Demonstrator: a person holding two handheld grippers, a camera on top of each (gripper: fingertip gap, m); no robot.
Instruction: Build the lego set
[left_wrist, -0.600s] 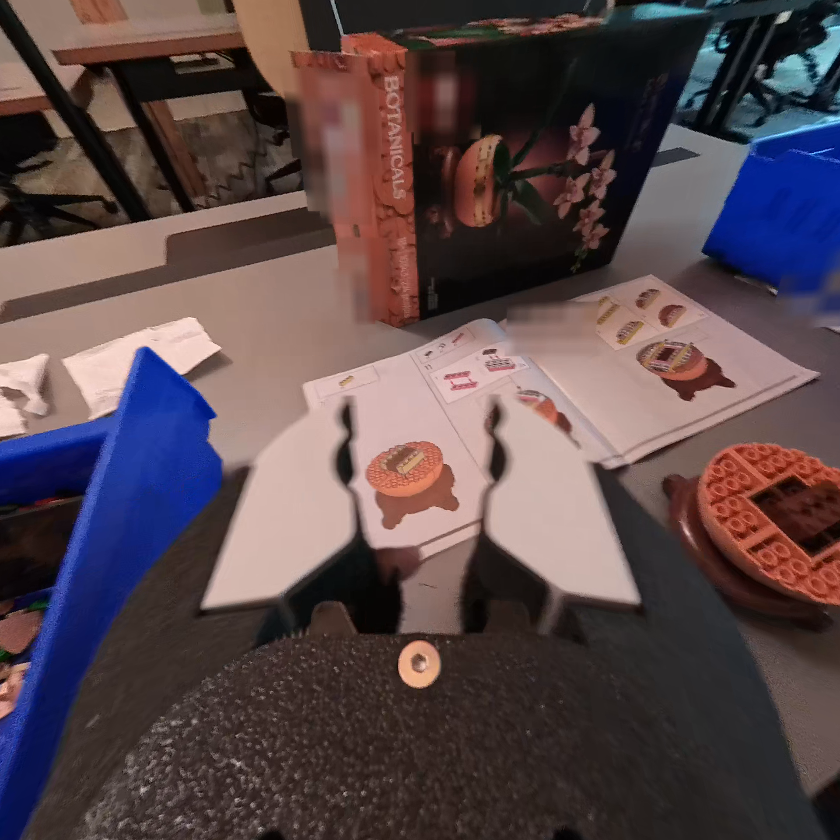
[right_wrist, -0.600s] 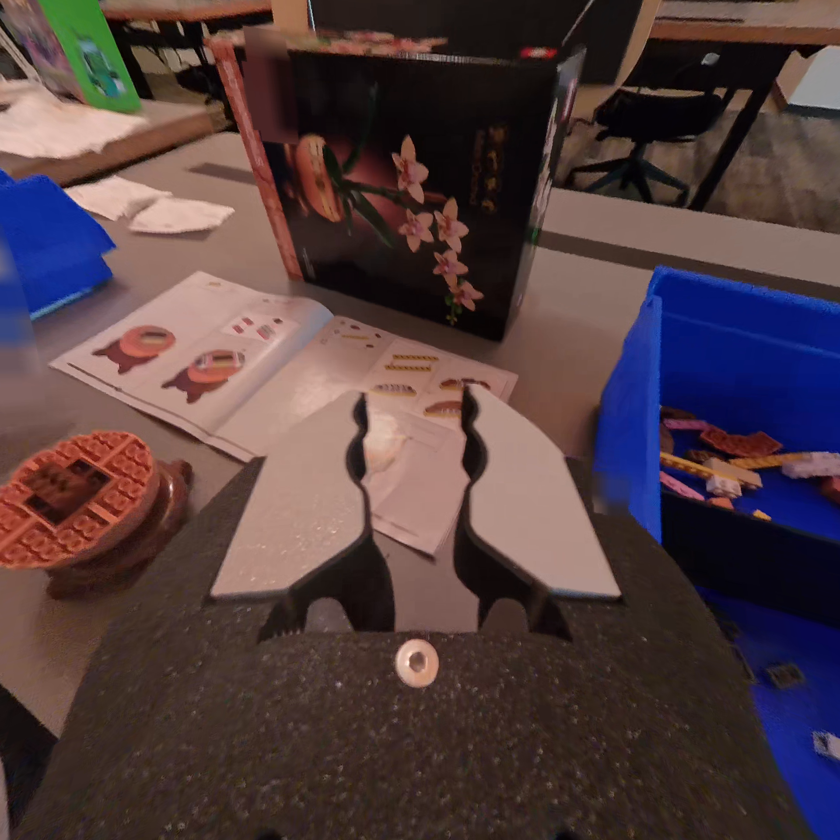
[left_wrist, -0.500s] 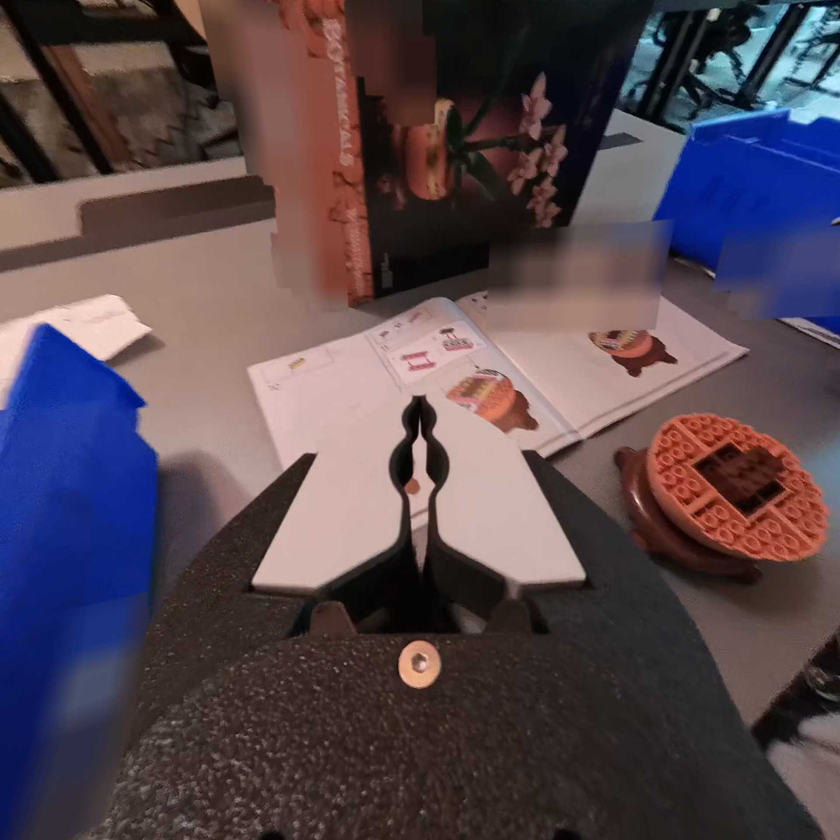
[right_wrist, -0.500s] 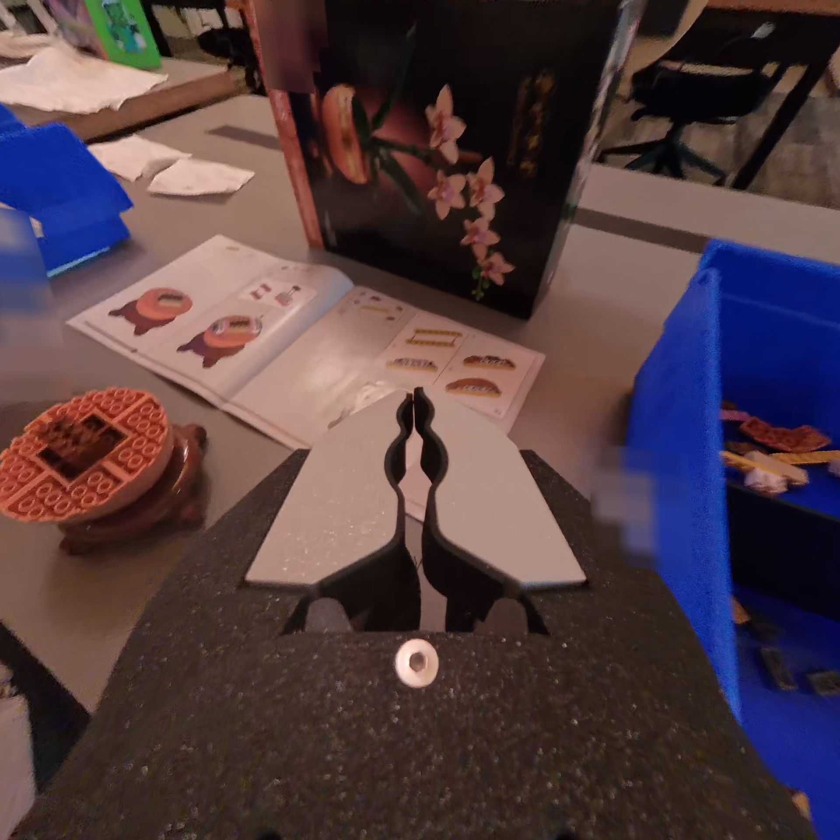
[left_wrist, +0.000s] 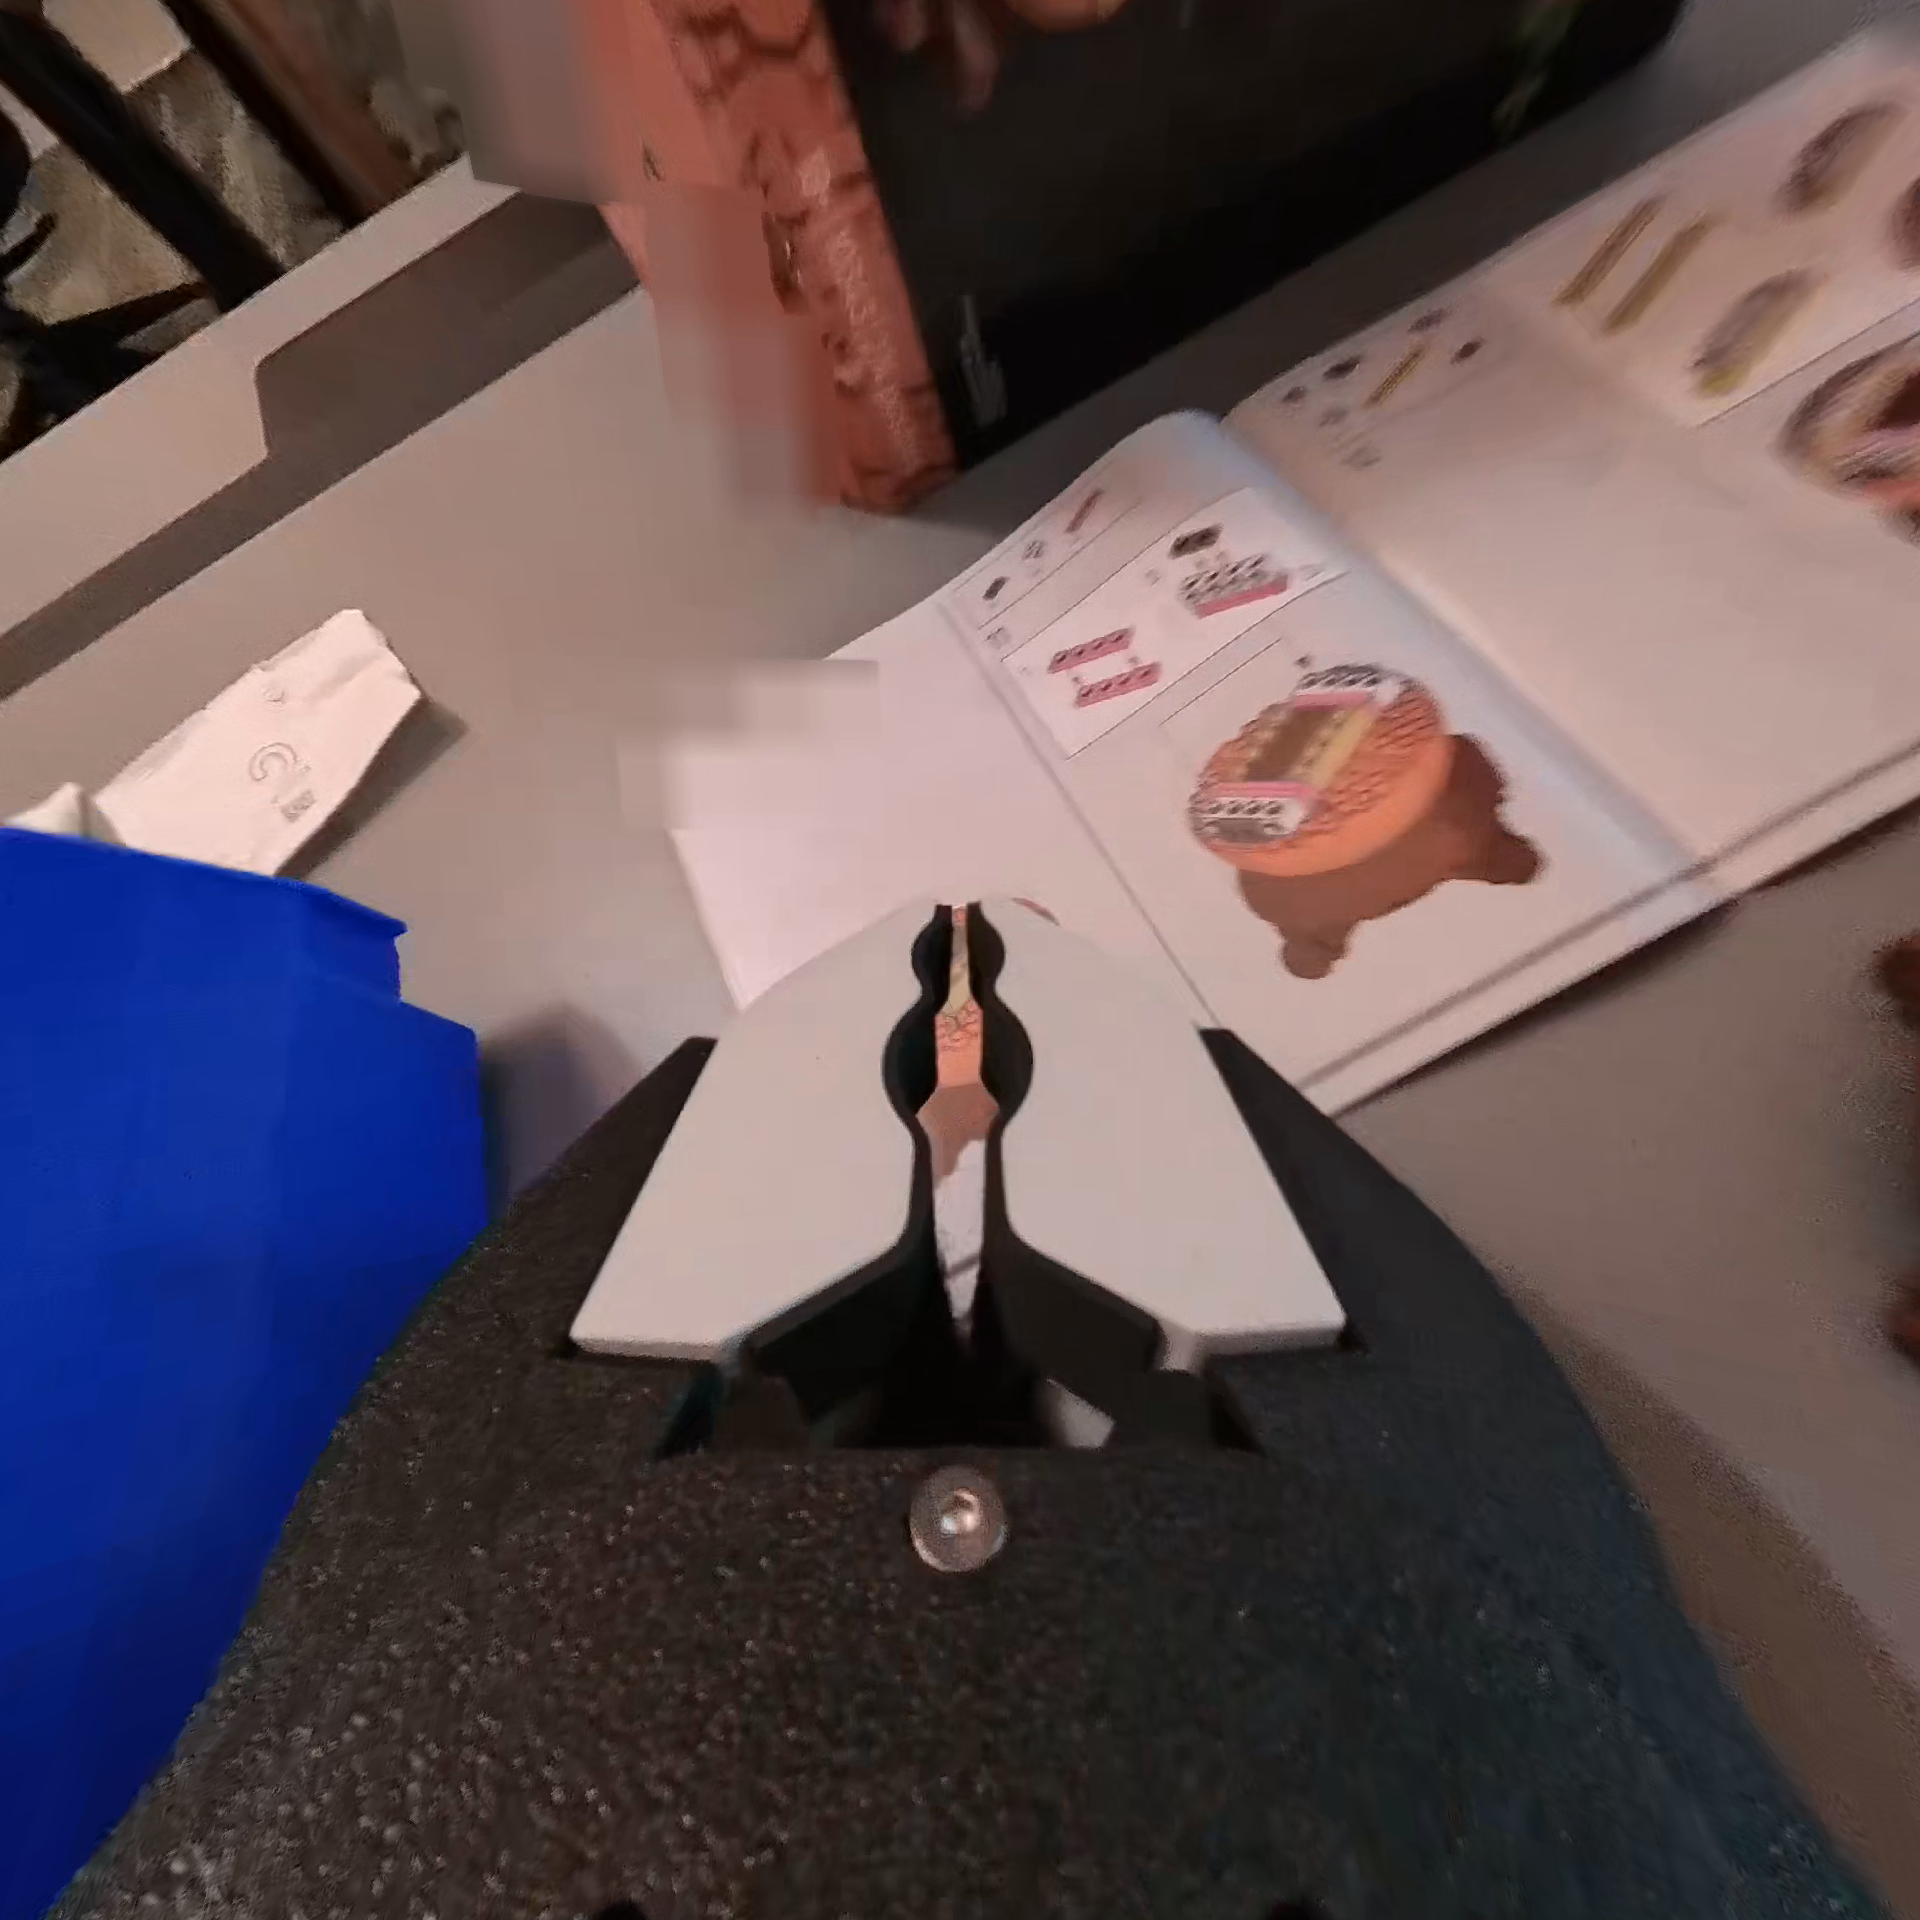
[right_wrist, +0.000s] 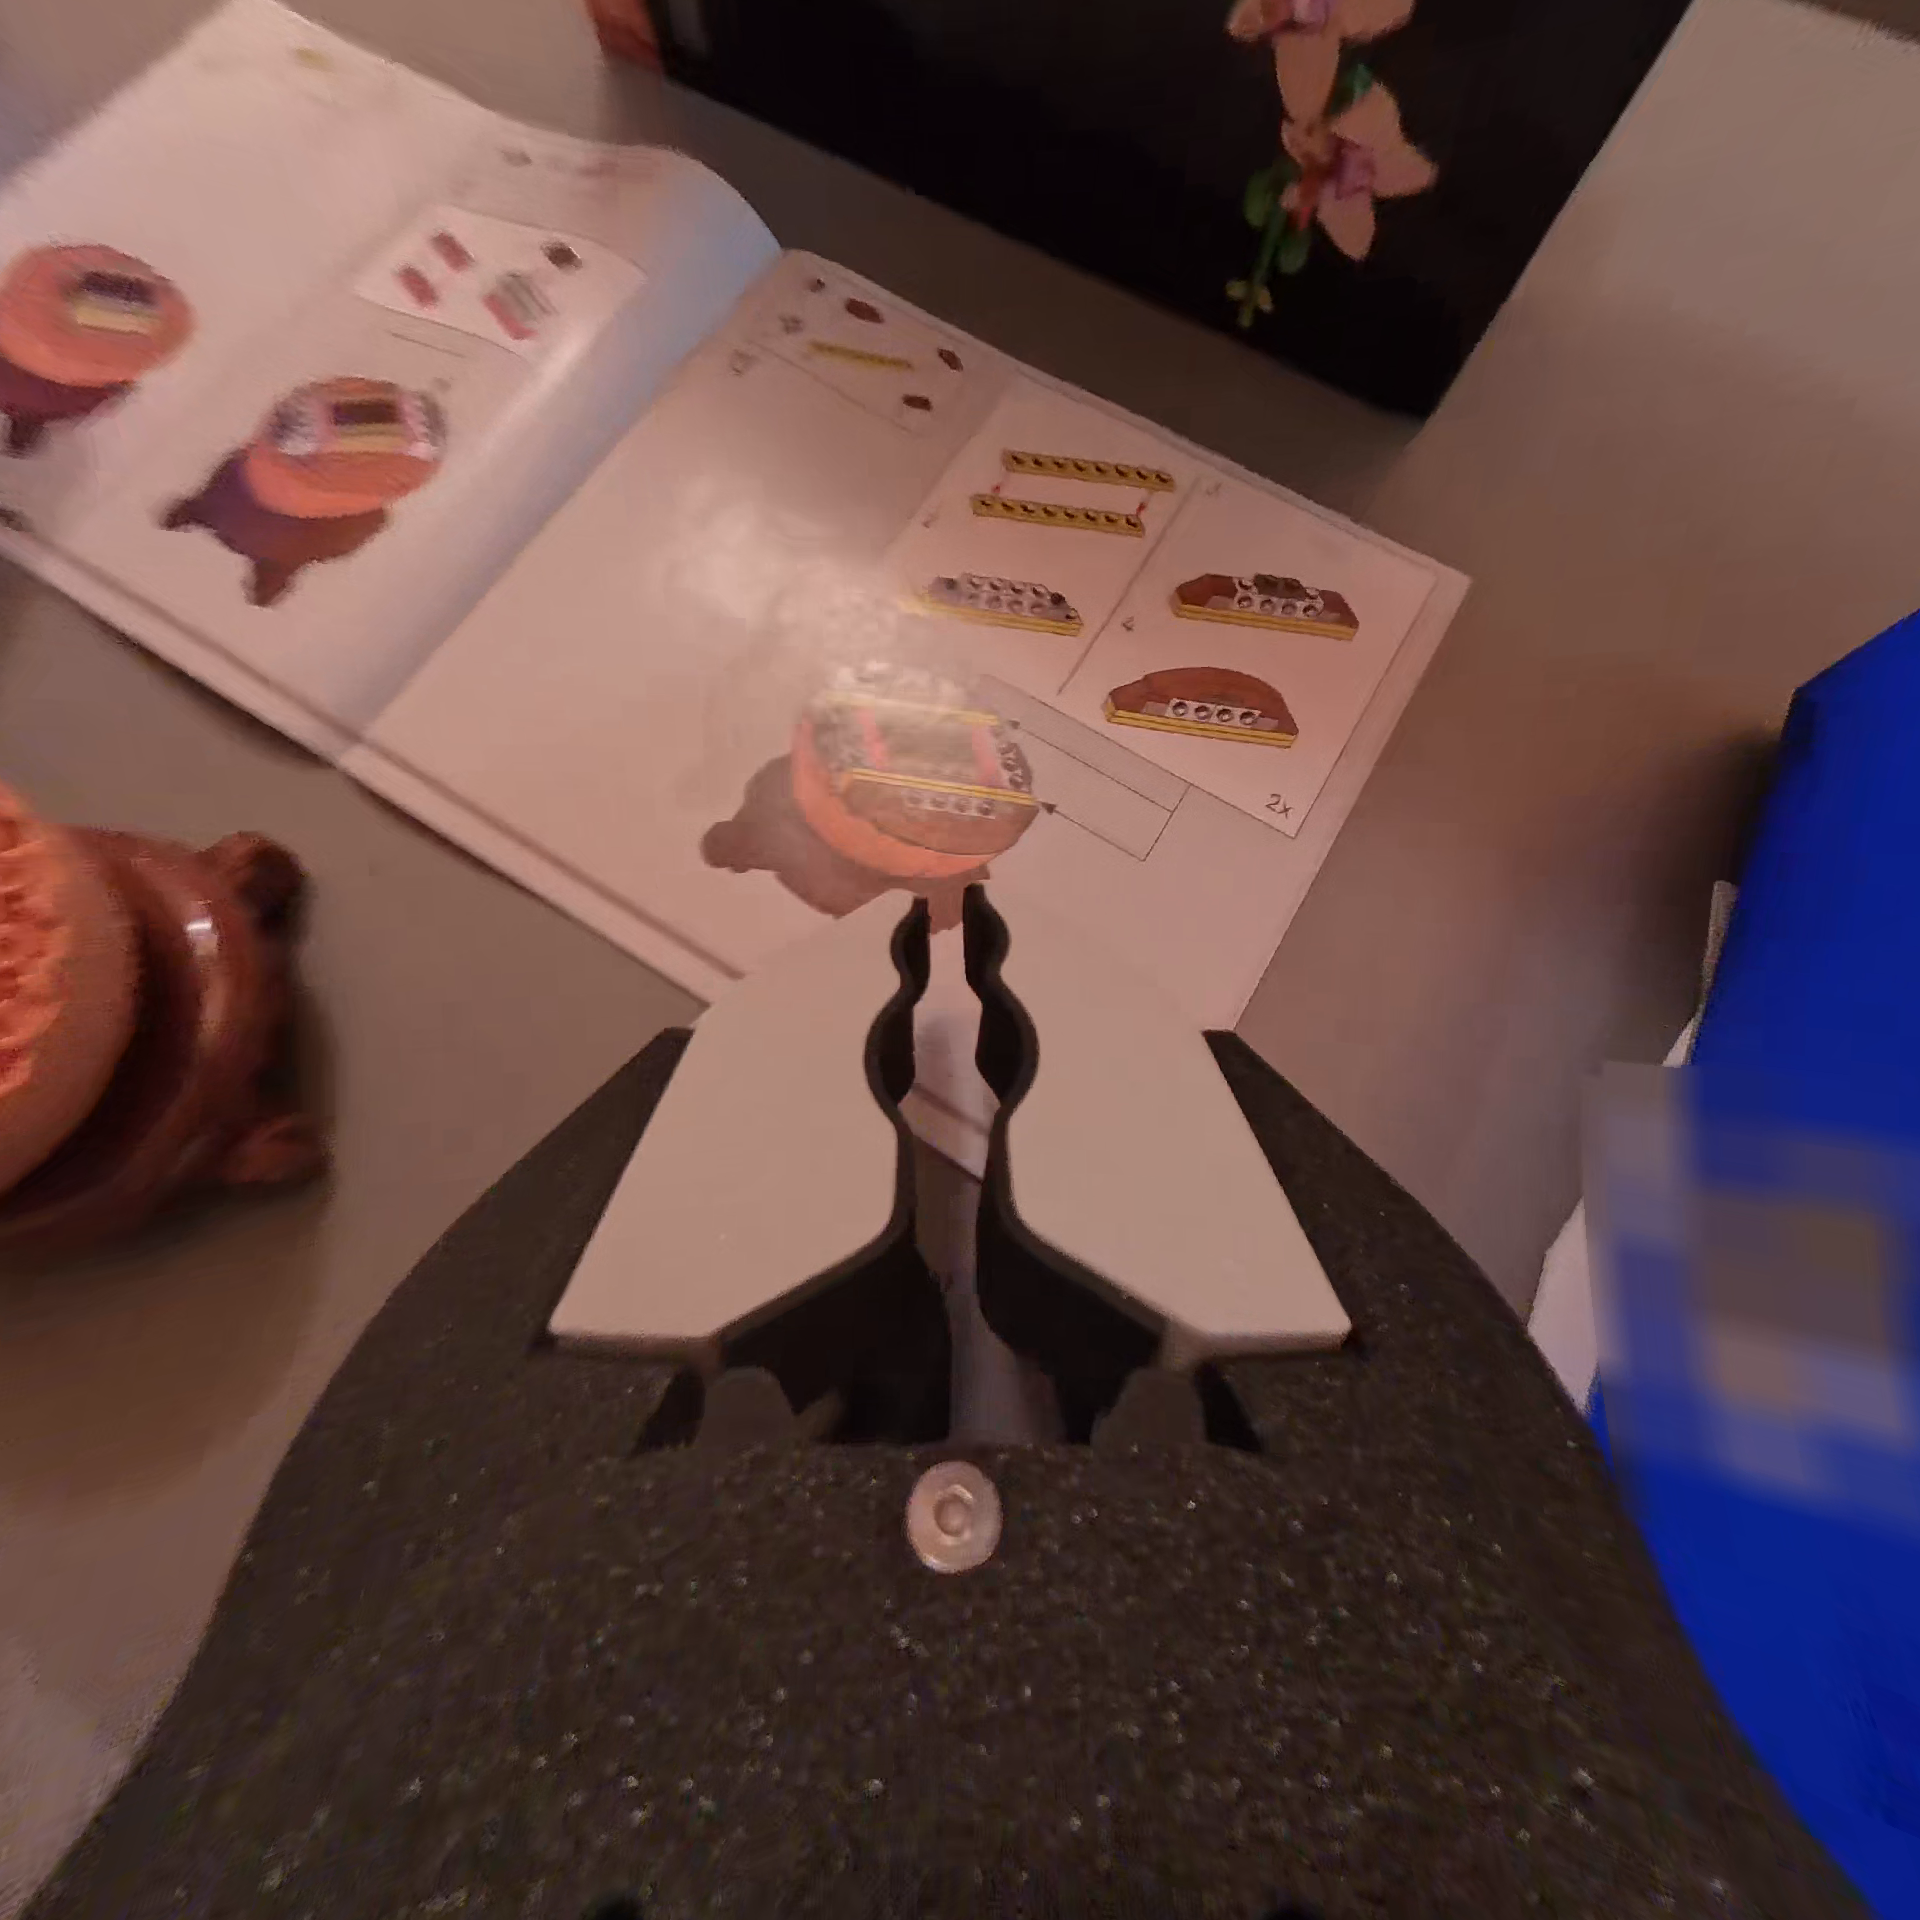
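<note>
Left wrist view: left gripper (left_wrist: 958, 914) at frame centre, jaws closed almost tip to tip, nothing between them, only the page below showing through the slit. Open instruction booklet (left_wrist: 1455, 665) lies flat on the grey table (left_wrist: 520, 499), centre to right. Set box (left_wrist: 1039, 208) stands upright at top centre, behind the booklet. Blue bin (left_wrist: 208, 1143) fills the left edge; white paper bag (left_wrist: 260, 748) just beyond it.

Right wrist view: right gripper (right_wrist: 945, 904) at centre over the booklet's near edge, jaws nearly closed with a narrow gap, empty. Partly built lego pot (right_wrist: 125, 1018), orange studded top on a brown base, sits at left edge, just beside the booklet, blurred. A second blue bin (right_wrist: 1818, 1039) at right edge.
</note>
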